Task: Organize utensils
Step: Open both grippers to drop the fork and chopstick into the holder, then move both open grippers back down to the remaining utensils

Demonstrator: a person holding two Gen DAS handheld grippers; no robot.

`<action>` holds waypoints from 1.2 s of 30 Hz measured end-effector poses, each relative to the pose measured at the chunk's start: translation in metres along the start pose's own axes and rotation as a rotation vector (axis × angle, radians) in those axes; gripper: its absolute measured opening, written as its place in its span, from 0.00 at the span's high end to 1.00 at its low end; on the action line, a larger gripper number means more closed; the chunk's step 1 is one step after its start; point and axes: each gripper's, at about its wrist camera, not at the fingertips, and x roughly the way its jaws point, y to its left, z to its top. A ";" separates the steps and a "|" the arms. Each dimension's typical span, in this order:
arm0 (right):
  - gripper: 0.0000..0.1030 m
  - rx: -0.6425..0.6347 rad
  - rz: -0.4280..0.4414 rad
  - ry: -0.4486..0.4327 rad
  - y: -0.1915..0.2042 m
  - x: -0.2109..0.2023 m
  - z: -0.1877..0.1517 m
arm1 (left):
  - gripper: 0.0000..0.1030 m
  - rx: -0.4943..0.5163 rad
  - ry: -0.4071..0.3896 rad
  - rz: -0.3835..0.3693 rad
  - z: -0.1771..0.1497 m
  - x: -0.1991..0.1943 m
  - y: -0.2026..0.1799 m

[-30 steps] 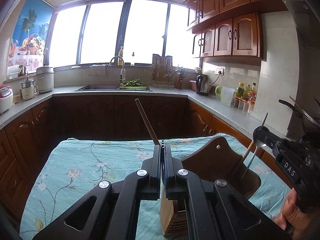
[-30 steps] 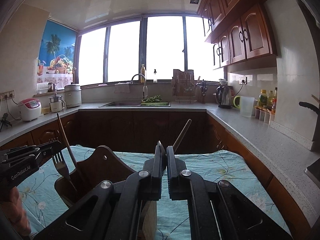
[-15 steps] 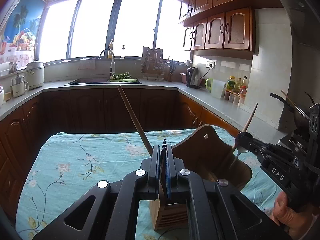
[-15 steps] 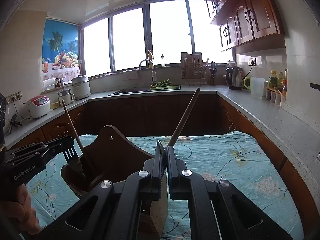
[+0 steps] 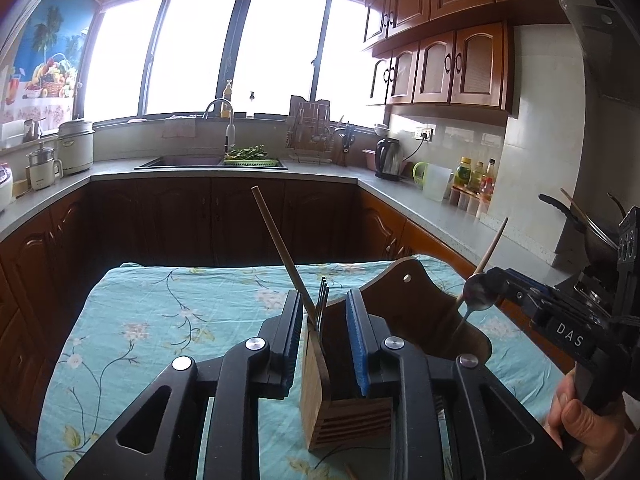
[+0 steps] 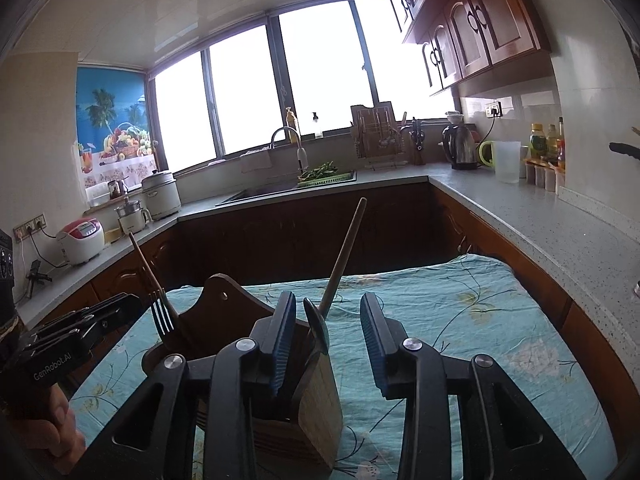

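Both grippers hang over a wooden holder (image 5: pixel 348 416) that stands on the table with the blue flowered cloth (image 5: pixel 168 320), near its front edge. The left gripper (image 5: pixel 322 336) has its fingers spread apart, with blue ridged pads (image 5: pixel 356 344), and a metal fork (image 5: pixel 322 304) stands between them in the holder with its prongs up. A long wooden stick (image 5: pixel 280 248) leans out of the same slot. The right gripper (image 6: pixel 328 340) is spread wide too, and a shiny spoon (image 6: pixel 318 328) stands between its fingers, bowl up, beside another wooden stick (image 6: pixel 344 252). Only the left view shows the slats on the holder's light front wall. Only the right view shows the fork's four prongs from the side, beside the other gripper. Behind the holder is a dark brown wooden piece (image 6: pixel 224 312) with a curved top and a small hole. Neither gripper pinches anything.
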 end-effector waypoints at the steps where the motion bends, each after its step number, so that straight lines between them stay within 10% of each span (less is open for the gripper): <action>1: 0.57 0.015 0.001 -0.003 -0.002 -0.004 0.001 | 0.66 -0.002 -0.003 0.001 0.000 -0.004 0.000; 7: 0.22 0.089 0.027 -0.035 -0.012 -0.036 0.004 | 0.29 -0.028 -0.032 0.050 -0.018 -0.038 0.004; 12: 0.02 0.110 0.067 -0.035 -0.009 -0.066 -0.004 | 0.18 -0.056 -0.036 0.086 -0.038 -0.071 0.001; 36: 0.01 0.235 -0.013 0.148 -0.026 -0.167 -0.116 | 0.06 -0.158 0.175 0.045 -0.109 -0.165 -0.002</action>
